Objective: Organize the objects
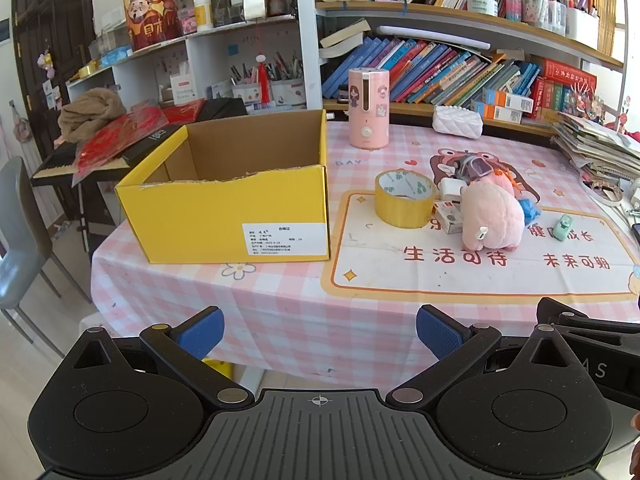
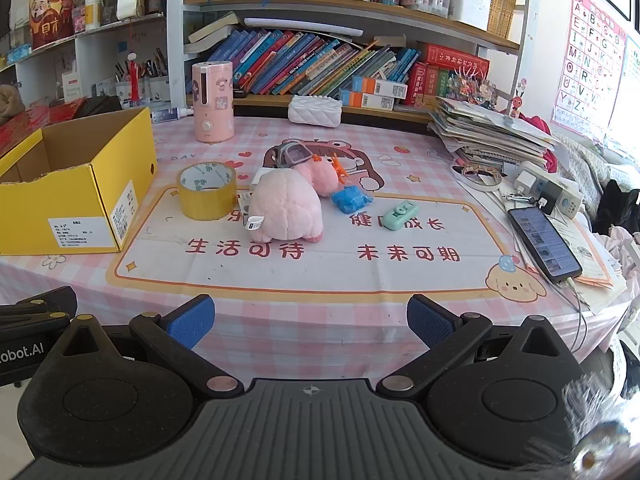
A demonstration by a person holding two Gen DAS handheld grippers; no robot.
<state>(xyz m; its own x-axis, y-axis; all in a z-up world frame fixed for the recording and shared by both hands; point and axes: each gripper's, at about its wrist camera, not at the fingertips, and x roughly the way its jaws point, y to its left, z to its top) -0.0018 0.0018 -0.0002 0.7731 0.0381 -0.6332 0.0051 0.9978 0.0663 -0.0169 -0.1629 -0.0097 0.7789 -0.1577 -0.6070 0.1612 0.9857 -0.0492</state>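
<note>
**Desk:** What is carried by the table [image 2: 280, 320], from the largest thing down?

**Photo:** A yellow cardboard box [image 1: 224, 216], open at the top, is set at the left edge of the table, with a white label on its near wall. Nothing can be made out inside it. A stack of papers [image 2: 492, 136] is piled at the right edge. A pink plush toy [image 2: 286, 210] is laid near the middle, and a roll of yellow tape [image 2: 206, 196] is stood between it and the box, apart from the box. A pink cylindrical appliance [image 2: 212, 102] is stood upright toward the far edge, with a white quilted pouch [image 2: 316, 110] to its right. A phone [image 2: 544, 242] is laid near the right edge, cable attached.

**Desk:** And the smaller pieces?

**Photo:** A crumpled blue item [image 2: 352, 200] is seen just right of the plush, and a mint-green gadget [image 2: 400, 216] is laid further right, apart from it. Small cartons are partly hidden behind the plush.

**Desk:** The grippers?

**Photo:** The left gripper [image 1: 320, 330] and the right gripper [image 2: 311, 320] are held over the near edge, angled downward. On both, the blue-padded fingers [image 1: 204, 330] are spread wide, and nothing is held between them.
</note>
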